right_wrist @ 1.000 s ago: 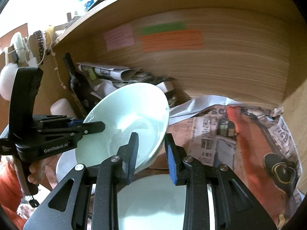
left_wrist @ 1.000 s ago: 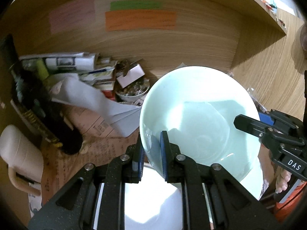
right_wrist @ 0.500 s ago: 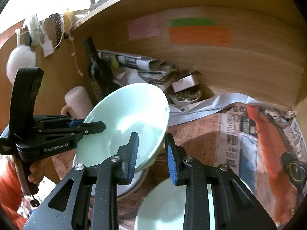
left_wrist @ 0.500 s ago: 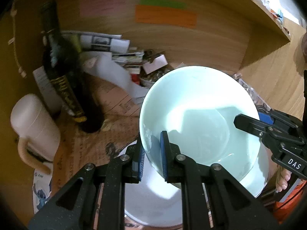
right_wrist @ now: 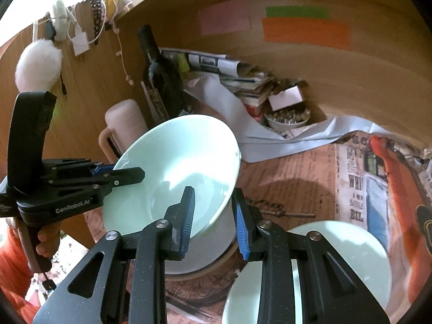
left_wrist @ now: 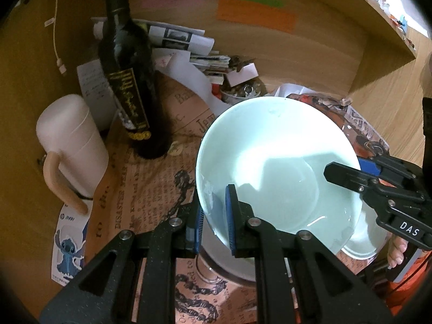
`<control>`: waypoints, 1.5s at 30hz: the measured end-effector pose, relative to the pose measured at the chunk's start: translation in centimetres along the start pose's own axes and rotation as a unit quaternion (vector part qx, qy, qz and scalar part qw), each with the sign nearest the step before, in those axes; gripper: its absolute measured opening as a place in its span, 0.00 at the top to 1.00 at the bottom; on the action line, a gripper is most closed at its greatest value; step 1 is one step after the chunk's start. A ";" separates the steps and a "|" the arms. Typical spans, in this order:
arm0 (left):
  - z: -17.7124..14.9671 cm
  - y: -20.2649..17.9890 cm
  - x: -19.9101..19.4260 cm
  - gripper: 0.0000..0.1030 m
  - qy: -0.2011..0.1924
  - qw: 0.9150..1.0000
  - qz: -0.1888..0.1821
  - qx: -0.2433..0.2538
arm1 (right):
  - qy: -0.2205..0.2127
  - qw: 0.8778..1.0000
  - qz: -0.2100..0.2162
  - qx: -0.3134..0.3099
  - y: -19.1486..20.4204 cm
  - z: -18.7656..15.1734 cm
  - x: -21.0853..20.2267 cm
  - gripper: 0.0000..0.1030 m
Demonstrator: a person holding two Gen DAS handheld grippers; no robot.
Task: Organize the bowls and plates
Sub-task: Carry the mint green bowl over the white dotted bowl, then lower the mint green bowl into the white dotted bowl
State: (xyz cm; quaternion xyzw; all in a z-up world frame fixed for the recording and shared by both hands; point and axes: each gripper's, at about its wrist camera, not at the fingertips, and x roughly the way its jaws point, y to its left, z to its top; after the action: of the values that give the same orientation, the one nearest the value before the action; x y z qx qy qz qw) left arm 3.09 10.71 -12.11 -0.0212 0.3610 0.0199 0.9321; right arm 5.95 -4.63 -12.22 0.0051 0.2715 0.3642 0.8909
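A pale green bowl [left_wrist: 275, 162] is held tilted in the air between both grippers. My left gripper [left_wrist: 214, 216] is shut on its near-left rim. My right gripper [right_wrist: 213, 213] is shut on its opposite rim, and shows in the left wrist view [left_wrist: 351, 175] at the bowl's right edge. The bowl [right_wrist: 175, 167] hangs over a stack of white dishes [right_wrist: 208, 253] on a brown base. A pale green plate [right_wrist: 348, 256] lies flat on the newspaper to the right of the stack.
A dark wine bottle [left_wrist: 129, 81] and a white lidded mug [left_wrist: 70, 140] stand at the left on the newspaper-covered shelf [right_wrist: 297, 178]. Rolled papers and a small bowl of oddments [right_wrist: 286, 118] crowd the back wall. Wooden walls enclose the sides.
Both grippers have carried the bowl back and to the left, away from the shelf's back wall. The bottle, mug and dish stack have come into view; the plate now lies to the right.
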 end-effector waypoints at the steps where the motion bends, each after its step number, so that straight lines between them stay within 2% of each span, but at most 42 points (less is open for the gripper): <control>1: -0.1 0.0 0.1 0.86 0.002 1.000 0.001 0.000 | 0.003 1.000 0.001 0.001 0.0 -0.1 0.2 0.75; 7: -1.2 0.1 0.8 0.86 0.015 1.000 0.008 0.003 | 0.021 1.000 0.002 0.005 0.0 -0.7 1.0 0.75; 25: -2.3 -0.9 1.1 0.85 0.000 0.997 0.054 0.047 | 0.052 0.999 0.007 -0.004 0.1 -1.9 2.6 0.73; 30: -2.5 -0.3 1.9 0.84 0.016 0.998 0.047 0.038 | 0.045 0.999 -0.013 -0.023 0.7 -1.8 2.3 0.71; 33: -2.6 -0.4 1.9 0.84 0.014 0.998 0.046 0.038 | 0.044 0.998 -0.032 -0.032 0.7 -1.8 2.4 0.68; 36: -2.6 -0.5 1.7 0.84 0.011 0.998 0.047 0.042 | 0.038 0.998 -0.029 -0.029 0.5 -1.7 2.2 0.64; 38: -2.6 -0.5 1.7 0.84 0.011 0.998 0.045 0.041 | 0.028 0.998 -0.037 -0.034 0.6 -1.6 2.0 0.50; 40: -2.4 -0.3 1.6 0.84 0.014 0.998 0.039 0.037 | 0.013 0.998 -0.047 -0.040 0.8 -1.4 1.5 0.45; 44: -2.2 0.1 0.8 0.75 0.008 0.999 0.028 0.024 | 0.003 0.998 -0.054 -0.038 0.5 -1.1 0.9 0.41; 45: -2.1 0.4 0.5 0.68 0.005 1.000 0.024 0.017 | 0.003 0.998 -0.054 -0.033 0.2 -1.1 0.8 0.40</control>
State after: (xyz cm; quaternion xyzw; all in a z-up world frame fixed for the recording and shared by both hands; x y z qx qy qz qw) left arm 2.07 10.97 -13.99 0.0036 0.3667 0.0358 0.9296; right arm 5.79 -4.13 -13.49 -0.0400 0.2614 0.3244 0.9082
